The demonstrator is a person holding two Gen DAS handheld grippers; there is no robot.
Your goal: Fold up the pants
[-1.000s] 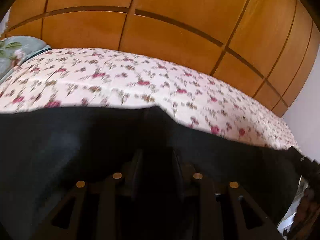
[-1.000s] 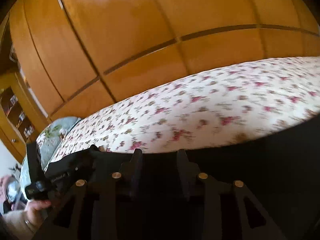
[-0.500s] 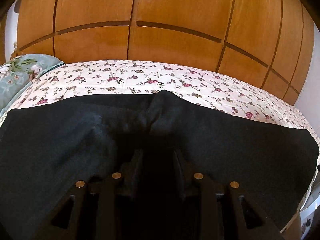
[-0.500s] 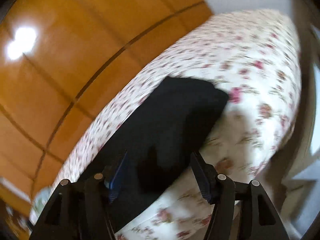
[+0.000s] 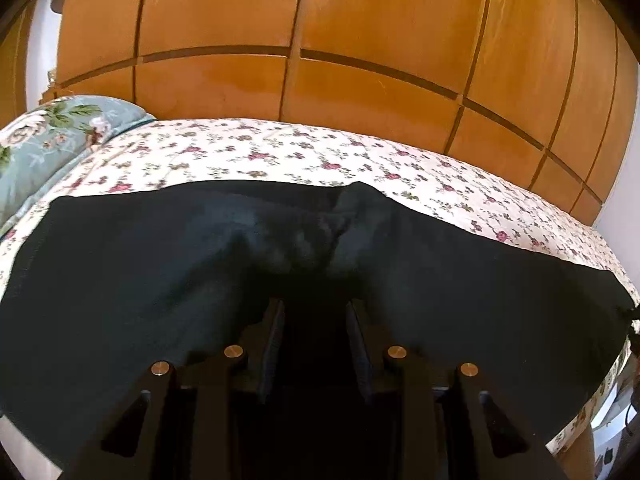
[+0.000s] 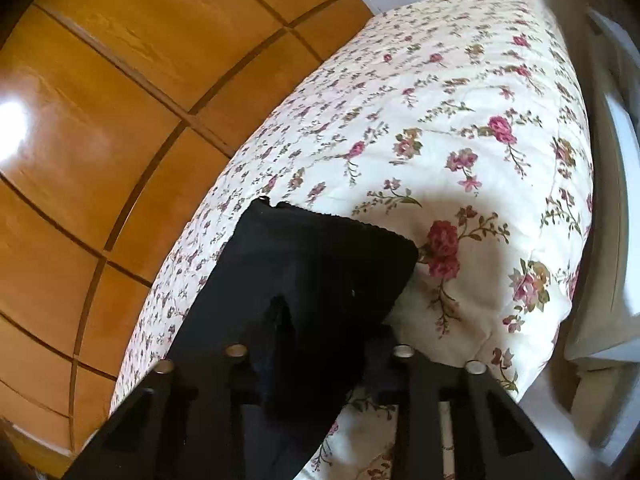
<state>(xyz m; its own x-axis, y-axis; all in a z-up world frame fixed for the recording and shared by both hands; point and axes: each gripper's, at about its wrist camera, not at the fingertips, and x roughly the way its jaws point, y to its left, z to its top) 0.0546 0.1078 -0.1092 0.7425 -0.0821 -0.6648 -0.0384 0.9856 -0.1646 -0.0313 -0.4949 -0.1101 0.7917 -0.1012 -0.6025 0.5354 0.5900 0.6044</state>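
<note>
Pants, black and made of soft cloth (image 5: 140,300), lie spread across the near edge of the bed with the white flowered bedspread (image 5: 280,152). In the left wrist view, the black left gripper (image 5: 316,312) sits low at the front. Its two fingers are partly apart, with a bunched fold of the dark cloth rising between them. The cloth there is so dark that I cannot tell if the pads press on it. From there the pants stretch wide toward both side edges of the bed.

In the right wrist view, the black right gripper (image 6: 320,344) is at the near edge of the bed, close to the foot corner. Its jaws are closing, and the end of a pant leg (image 6: 320,264) lies between them (the cloth covers the left finger, so I cannot tell if it is pinched yet). The end of that leg has a wavy hem and lies flat on the bedspread.

Farther back, a pale green flowered pillow (image 5: 44,140) rests at the left end of the bed. Behind the bed stands a shiny orange-brown wooden wardrobe (image 5: 360,40).
</note>
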